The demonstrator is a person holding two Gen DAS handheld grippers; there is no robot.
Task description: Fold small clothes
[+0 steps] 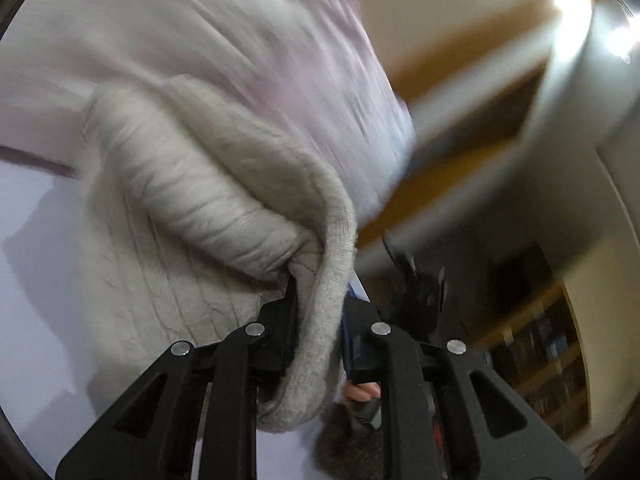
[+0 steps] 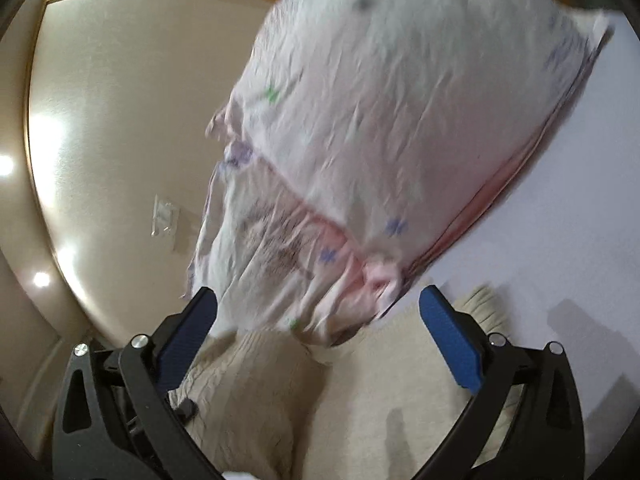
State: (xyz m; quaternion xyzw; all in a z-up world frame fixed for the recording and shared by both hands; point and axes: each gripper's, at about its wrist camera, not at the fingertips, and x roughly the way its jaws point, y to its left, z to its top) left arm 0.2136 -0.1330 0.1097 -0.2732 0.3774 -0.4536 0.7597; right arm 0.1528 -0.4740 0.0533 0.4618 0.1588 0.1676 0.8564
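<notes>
My left gripper [image 1: 320, 320] pinches the knit sweater's [image 1: 180, 208] hem — its body trails ahead-left; right gripper [image 2: 320, 320] spread, empty.

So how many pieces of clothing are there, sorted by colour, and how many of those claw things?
Beige knitted garment: 1, pinched in the left claw.
White-and-pink printed garment: 1, blurred, not gripped by the open right claw.
Claws: 2.
Total: 2 garments, 2 claws, 4 things.
</notes>
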